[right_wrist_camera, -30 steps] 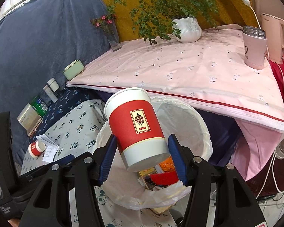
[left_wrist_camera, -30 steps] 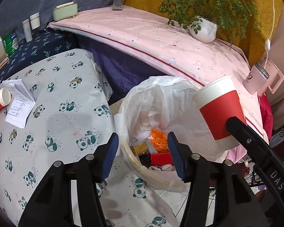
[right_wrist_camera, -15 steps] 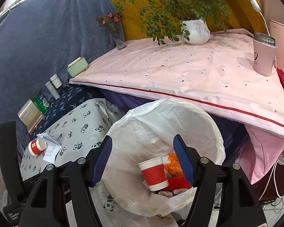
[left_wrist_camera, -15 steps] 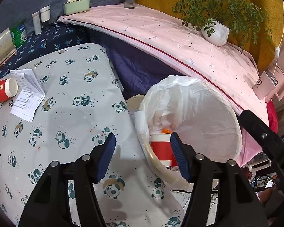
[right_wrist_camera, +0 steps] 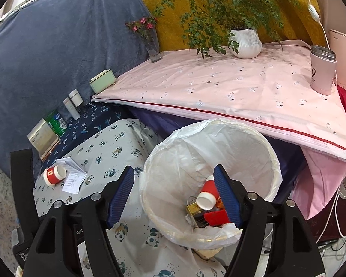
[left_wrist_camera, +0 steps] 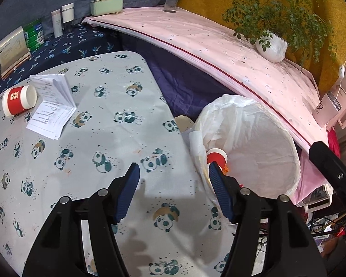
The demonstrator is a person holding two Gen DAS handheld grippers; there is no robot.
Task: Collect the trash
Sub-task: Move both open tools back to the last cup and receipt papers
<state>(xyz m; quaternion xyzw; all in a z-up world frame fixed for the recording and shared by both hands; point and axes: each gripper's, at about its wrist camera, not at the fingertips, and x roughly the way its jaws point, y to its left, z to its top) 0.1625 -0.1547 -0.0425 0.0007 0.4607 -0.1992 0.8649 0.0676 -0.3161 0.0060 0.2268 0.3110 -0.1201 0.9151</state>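
Step in hand: one deposit is complete and the next item is not yet taken. A red paper cup with a white rim lies tilted among the wrappers at the bottom of the white plastic-lined waste bin, which stands just beside the bench covered in a grey panda-print cloth.

The right hand-held gripper hangs over the bin mouth with its blue-padded jaws spreading; nothing is pinched between them (the cup in the bin shows past the right pad only because it lies far below). The left hand-held gripper points down at the bench edge next to the bin, jaws likewise spreading and holding nothing, with only cloth and bin rim between them.

Remaining trash, by my judgement: a second red-and-white paper cup, lying on its side at the far left of the bench, and a folded white printed paper leaflet touching or just beside it. Both are well apart from the bin.

Next move: the left hand-held gripper is the nearer one and should travel across the bench to the fallen cup, straddle its wall and close. The cup may roll when nudged, and a hard squeeze would crush it. The flat leaflet will be harder to lift off the cloth.
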